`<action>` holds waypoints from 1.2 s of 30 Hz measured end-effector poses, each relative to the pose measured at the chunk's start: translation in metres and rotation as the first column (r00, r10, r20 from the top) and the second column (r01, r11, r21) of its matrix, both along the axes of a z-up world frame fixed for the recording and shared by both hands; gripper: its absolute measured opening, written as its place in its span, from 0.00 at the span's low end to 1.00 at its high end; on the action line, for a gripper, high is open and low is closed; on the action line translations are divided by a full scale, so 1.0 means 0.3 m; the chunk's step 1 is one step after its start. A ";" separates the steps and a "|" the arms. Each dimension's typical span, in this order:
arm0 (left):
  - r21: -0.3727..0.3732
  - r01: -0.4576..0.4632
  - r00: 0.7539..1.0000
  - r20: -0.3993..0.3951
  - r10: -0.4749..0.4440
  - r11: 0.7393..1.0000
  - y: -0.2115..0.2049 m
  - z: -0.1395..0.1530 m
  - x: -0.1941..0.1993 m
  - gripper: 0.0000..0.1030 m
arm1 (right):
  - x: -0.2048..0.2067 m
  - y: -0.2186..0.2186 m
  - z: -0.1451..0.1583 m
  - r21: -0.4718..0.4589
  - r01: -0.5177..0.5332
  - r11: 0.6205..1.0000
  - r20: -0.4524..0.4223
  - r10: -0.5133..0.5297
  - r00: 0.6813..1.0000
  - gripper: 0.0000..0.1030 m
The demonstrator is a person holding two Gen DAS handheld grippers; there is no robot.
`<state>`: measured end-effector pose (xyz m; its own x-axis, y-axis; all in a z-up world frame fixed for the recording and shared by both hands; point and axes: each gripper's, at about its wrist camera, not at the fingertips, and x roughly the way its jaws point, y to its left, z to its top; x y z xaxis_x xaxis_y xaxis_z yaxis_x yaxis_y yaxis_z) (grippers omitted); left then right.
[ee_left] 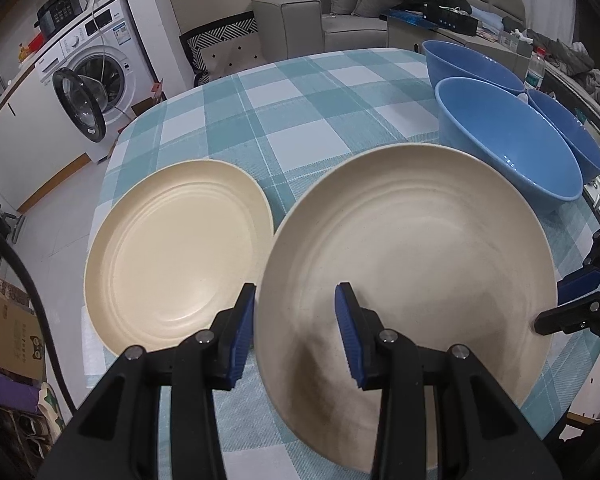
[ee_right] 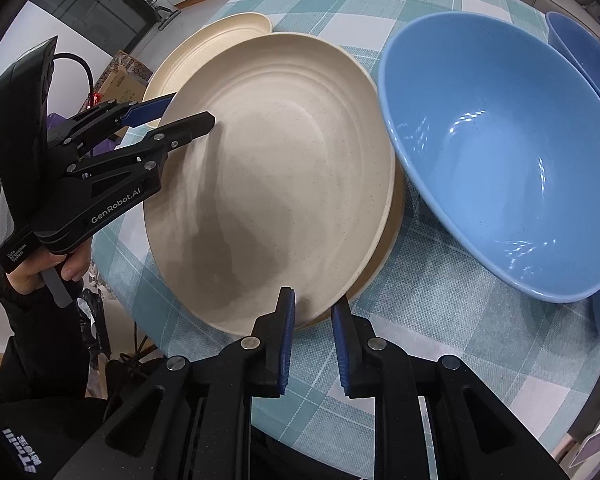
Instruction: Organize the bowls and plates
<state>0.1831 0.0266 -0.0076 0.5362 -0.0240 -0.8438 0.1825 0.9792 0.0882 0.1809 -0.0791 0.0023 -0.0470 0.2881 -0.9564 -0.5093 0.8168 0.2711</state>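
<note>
A large cream plate lies on another cream plate whose edge shows under it on the checked table. My left gripper is open, its jaws straddling the top plate's left rim. My right gripper is open at the plate's near right rim, one jaw over it. A second cream plate lies to the left. Three blue bowls stand at the right: a near one, a far one and one partly hidden behind.
The table has a teal and white checked cloth and a rounded edge. Beyond it are a washing machine with its door open, a grey sofa and cluttered furniture. Boxes lie on the floor at the left.
</note>
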 end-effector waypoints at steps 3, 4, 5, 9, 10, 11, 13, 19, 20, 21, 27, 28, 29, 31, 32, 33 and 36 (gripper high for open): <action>0.000 0.005 1.000 -0.010 -0.005 1.000 -0.006 -0.013 0.001 0.37 | 0.002 0.008 -0.011 -0.009 0.000 1.000 -0.013 0.000 1.000 0.19; 0.007 0.008 1.000 -0.013 -0.008 1.000 -0.009 -0.017 0.001 0.37 | 0.003 0.009 -0.015 -0.011 0.000 1.000 -0.018 0.000 1.000 0.19; 0.009 0.010 1.000 -0.015 -0.009 1.000 -0.011 -0.019 0.002 0.37 | 0.005 0.009 -0.015 -0.013 -0.002 1.000 -0.021 0.002 1.000 0.19; 0.009 0.010 1.000 -0.021 -0.010 1.000 -0.010 -0.024 0.003 0.37 | 0.009 0.010 -0.014 -0.014 -0.003 1.000 -0.021 0.002 1.000 0.20; 0.009 0.011 1.000 -0.023 -0.010 1.000 -0.010 -0.025 0.003 0.37 | 0.009 0.009 -0.014 -0.015 -0.003 1.000 -0.020 0.003 1.000 0.20; 0.010 0.011 1.000 -0.025 -0.010 1.000 -0.010 -0.027 0.002 0.37 | 0.010 0.009 -0.014 -0.016 -0.004 1.000 -0.018 0.004 1.000 0.20; 0.014 0.012 1.000 -0.028 -0.012 1.000 -0.013 -0.031 0.000 0.37 | 0.010 0.005 -0.016 -0.021 -0.005 1.000 -0.014 0.004 1.000 0.20; 0.027 0.020 0.999 -0.034 -0.019 0.999 -0.021 -0.040 -0.006 0.37 | 0.006 0.012 -0.021 -0.046 -0.012 0.999 0.002 0.012 1.000 0.21; 0.024 0.023 0.999 -0.032 -0.022 0.999 -0.021 -0.039 -0.008 0.39 | 0.007 0.013 -0.024 -0.051 -0.014 0.999 0.004 0.015 1.000 0.24; 0.021 0.026 0.999 -0.031 -0.025 0.999 -0.021 -0.038 -0.010 0.39 | 0.008 0.013 -0.028 -0.058 -0.015 0.998 0.007 0.016 1.000 0.24; 0.023 0.041 0.999 -0.029 -0.041 0.999 -0.026 -0.035 -0.022 0.40 | 0.029 0.024 -0.073 -0.070 -0.014 0.997 -0.001 0.014 1.000 0.25; 0.024 0.042 0.999 -0.029 -0.042 0.999 -0.025 -0.035 -0.024 0.40 | 0.031 0.023 -0.077 -0.070 -0.014 0.997 -0.001 0.014 1.000 0.25; 0.024 0.041 0.999 -0.030 -0.041 0.999 -0.024 -0.036 -0.024 0.40 | 0.032 0.024 -0.081 -0.068 -0.014 0.998 -0.003 0.014 1.000 0.26; 0.021 0.039 0.999 -0.030 -0.038 0.999 -0.020 -0.039 -0.023 0.40 | 0.036 0.024 -0.085 -0.065 -0.014 0.998 -0.002 0.014 1.000 0.26; 0.018 0.039 0.999 -0.029 -0.039 0.999 -0.020 -0.038 -0.024 0.40 | 0.037 0.025 -0.087 -0.065 -0.017 0.998 0.000 0.017 1.000 0.27; 0.017 0.039 0.999 -0.028 -0.038 0.999 -0.020 -0.038 -0.025 0.40 | 0.039 0.025 -0.090 -0.065 -0.015 0.998 0.001 0.015 1.000 0.27; 0.015 0.037 0.999 -0.028 -0.036 0.999 -0.017 -0.038 -0.028 0.40 | 0.050 0.012 -0.091 -0.058 -0.011 0.998 -0.001 0.011 1.000 0.27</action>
<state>0.1748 0.0214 -0.0189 0.5119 -0.0296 -0.8585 0.2204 0.9705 0.0980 0.1960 -0.0754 -0.0249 -0.0505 0.2315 -0.9715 -0.5179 0.8257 0.2236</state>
